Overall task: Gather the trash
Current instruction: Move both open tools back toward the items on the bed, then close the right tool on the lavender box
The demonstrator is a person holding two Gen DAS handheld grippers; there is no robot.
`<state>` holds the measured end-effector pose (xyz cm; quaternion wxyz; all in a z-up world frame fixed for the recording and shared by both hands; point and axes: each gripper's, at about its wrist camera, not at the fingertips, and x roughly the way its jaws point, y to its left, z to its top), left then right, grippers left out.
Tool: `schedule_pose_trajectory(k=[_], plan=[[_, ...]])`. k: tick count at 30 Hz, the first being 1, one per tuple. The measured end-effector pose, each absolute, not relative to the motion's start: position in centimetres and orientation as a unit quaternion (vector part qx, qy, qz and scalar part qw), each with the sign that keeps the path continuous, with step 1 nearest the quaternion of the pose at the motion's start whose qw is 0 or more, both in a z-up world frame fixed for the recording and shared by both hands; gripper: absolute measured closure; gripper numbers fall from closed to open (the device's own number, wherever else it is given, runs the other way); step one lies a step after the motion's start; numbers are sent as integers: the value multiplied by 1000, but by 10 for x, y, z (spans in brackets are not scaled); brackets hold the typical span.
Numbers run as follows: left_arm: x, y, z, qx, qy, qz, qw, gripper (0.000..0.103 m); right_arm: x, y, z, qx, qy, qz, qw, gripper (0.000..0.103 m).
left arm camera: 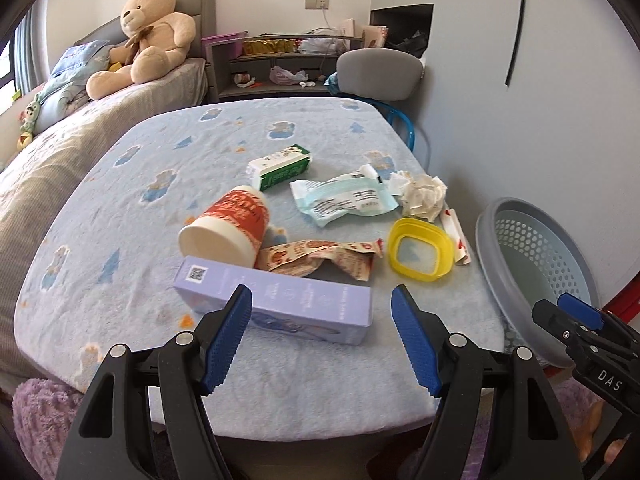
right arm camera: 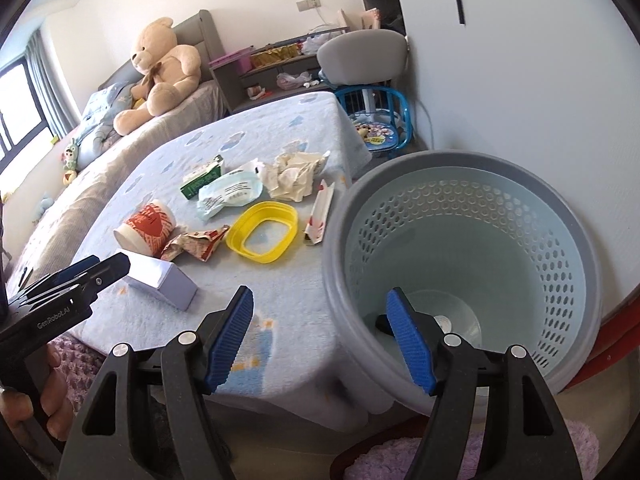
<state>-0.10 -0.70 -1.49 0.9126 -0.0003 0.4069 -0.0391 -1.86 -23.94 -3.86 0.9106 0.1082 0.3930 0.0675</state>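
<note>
Trash lies on a table under a blue blanket (left arm camera: 160, 200): a purple box (left arm camera: 276, 300), a red paper cup (left arm camera: 228, 228) on its side, a crumpled snack wrapper (left arm camera: 320, 258), a yellow plastic ring (left arm camera: 420, 250), a teal wrapper (left arm camera: 344, 200), a green carton (left arm camera: 280, 168) and crumpled paper (left arm camera: 424, 196). A grey perforated bin (right arm camera: 460, 260) stands by the table's right edge, a small dark item at its bottom. My left gripper (left arm camera: 322, 344) is open and empty just before the purple box. My right gripper (right arm camera: 320, 340) is open and empty over the bin's near rim.
A bed with a teddy bear (left arm camera: 148, 36) lies left of the table. A grey chair (left arm camera: 378, 72) and a cluttered shelf (left arm camera: 280, 64) stand behind it. A blue child's chair (right arm camera: 376, 120) stands near the wall. A purple rug (right arm camera: 480, 456) lies below.
</note>
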Motion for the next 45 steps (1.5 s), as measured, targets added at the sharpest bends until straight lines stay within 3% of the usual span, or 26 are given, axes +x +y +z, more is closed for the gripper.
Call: schedule_pose_trajectory(k=[27,45], plan=[[-24,137,-35,-59,417,75,904,34,24,-96,-52,13,415,216,884,32],[-38,171,-37,-80,415,93,902,34,40,-63,-64,-7,438,257,862,30]])
